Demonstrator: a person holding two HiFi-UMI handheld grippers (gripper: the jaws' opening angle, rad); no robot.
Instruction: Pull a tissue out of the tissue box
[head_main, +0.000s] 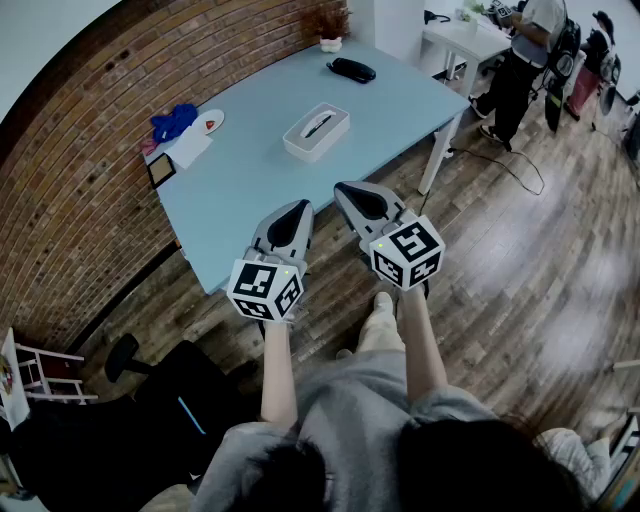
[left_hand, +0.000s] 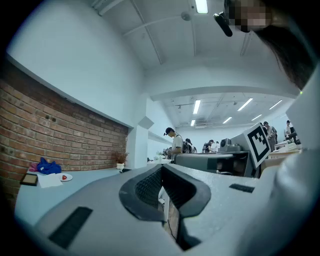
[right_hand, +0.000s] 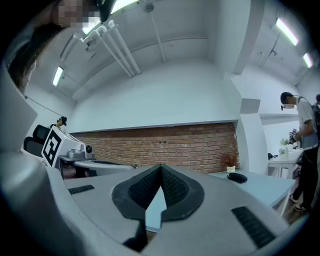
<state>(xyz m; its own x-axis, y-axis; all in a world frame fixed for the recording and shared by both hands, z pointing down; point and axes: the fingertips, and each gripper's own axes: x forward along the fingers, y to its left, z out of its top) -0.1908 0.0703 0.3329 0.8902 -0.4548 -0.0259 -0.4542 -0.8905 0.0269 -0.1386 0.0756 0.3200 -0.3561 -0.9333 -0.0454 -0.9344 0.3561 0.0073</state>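
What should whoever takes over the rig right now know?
Left tongs: shut, empty, held in the air by the near edge of the table.
Right tongs: shut, empty, close beside the left.
Tissue box: mid-table, ahead of both tongs, neither touching it.
Done: nothing; no tissue out.
Left: reach the box, open one pair, grip a tissue at the top slot, pull it free.

Cool, even ceiling-strip lighting; sharp frames, with strong fisheye bending at edges.
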